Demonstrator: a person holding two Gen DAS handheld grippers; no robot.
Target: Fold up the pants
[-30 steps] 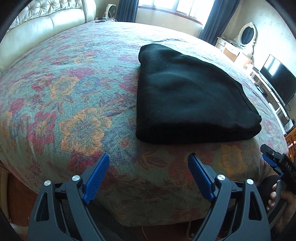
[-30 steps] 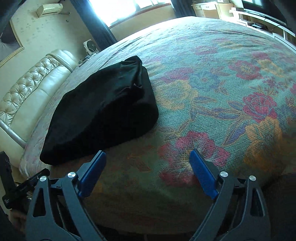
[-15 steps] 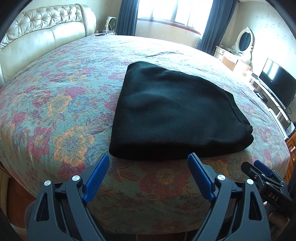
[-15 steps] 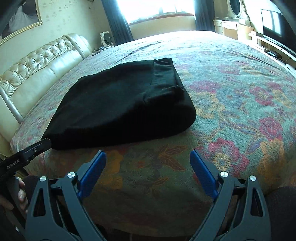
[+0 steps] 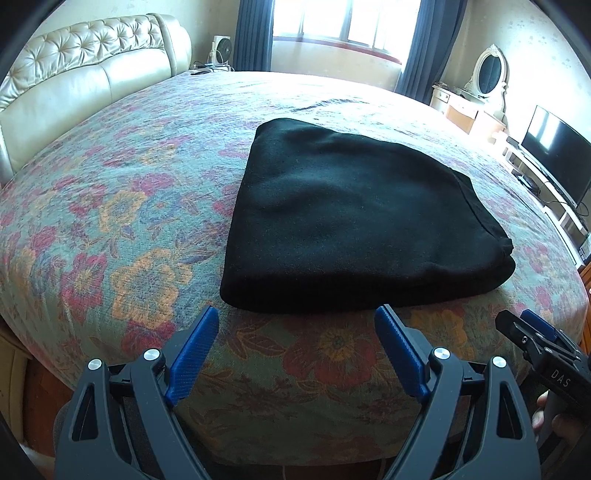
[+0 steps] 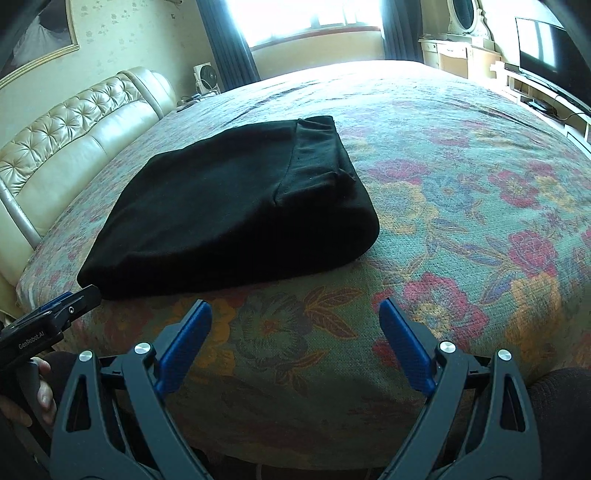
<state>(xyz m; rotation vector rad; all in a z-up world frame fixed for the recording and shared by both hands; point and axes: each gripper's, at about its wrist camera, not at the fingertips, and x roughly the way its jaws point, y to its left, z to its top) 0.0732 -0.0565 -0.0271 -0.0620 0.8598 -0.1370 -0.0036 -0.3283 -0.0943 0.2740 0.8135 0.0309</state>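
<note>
I saw daylight glaring through the far window [image 5: 347, 26], fisheye bending the edges, focus sharp throughout.

Left black gripper with blue ribbed pads [image 5: 295, 325]: jaws spread wide, empty. Right black gripper with blue ribbed pads [image 6: 295, 317]: likewise, level alongside.

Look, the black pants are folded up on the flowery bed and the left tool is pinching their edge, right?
Not quite. The left tool is open and pinching nothing; it sits just short of the near edge of the black pants. The left wrist view shows the gap between its blue fingers with only the flowery bed cover there. The pants are folded up on the bed, as you said.
</note>
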